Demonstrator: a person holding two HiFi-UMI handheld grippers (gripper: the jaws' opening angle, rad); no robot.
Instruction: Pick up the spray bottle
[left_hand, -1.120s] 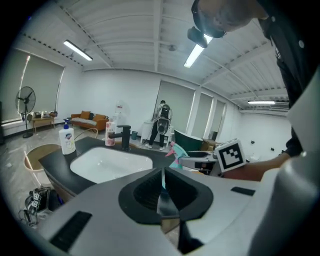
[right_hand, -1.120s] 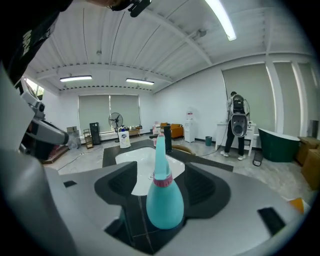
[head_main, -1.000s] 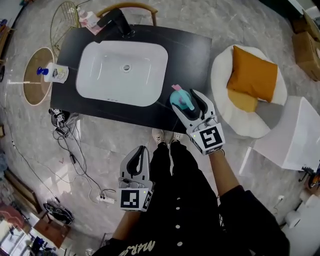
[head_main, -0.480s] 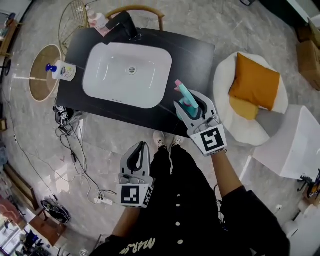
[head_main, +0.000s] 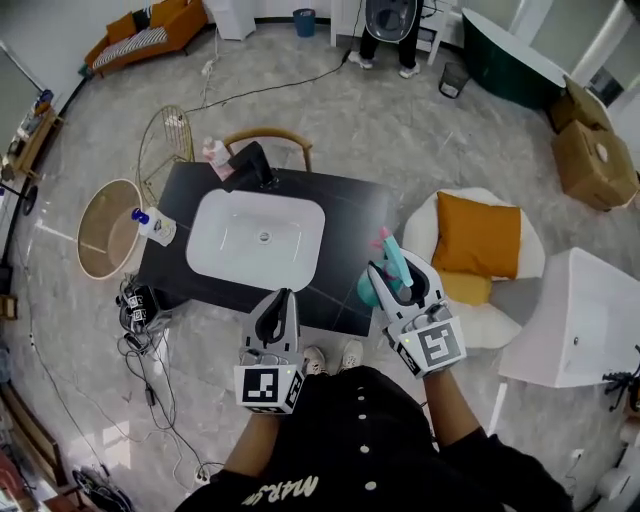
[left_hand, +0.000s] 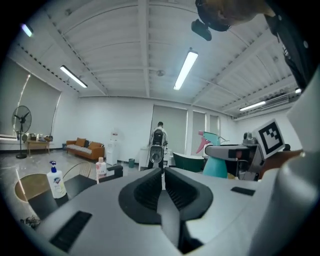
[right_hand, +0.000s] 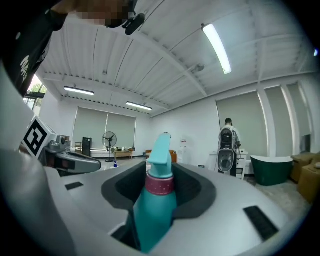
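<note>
Step in hand: we judged the pick-up all but done. The teal plastic spray bottle (head_main: 368, 288) sat in the right gripper (head_main: 397, 268), and it looked to us to be off the top of the black rectangular counter (head_main: 365, 215).
Where the bottle was: in the head view it hung over the near right edge of the counter, to the right of the white oval basin (head_main: 235, 255). It was upright, with its pink trigger pointing away from us.
Right gripper: in the right gripper view its jaws were closing, with the bottle's neck between them. The dark pads (right_hand: 192, 192) lay against the bottle (right_hand: 155, 210) just under its pink collar. The opening was middling, only as wide as the neck allowed.
Left gripper: the left gripper (head_main: 277, 308) hung near us, over the near edge of the counter. In the left gripper view its jaws were pressed together with nothing between them (left_hand: 162, 175), and it touched nothing.
Next move: we thought it called for a firm pinch and an upright carry. The hold was high on a narrow neck, so the body below could swing.
Risk: we judged a slip at the collar the likeliest fault, since the smooth plastic tapers there.
Nearby: a white pump bottle with a blue cap (head_main: 152, 226) stood well apart on the far left, beside the counter's left end. It played no part.
</note>
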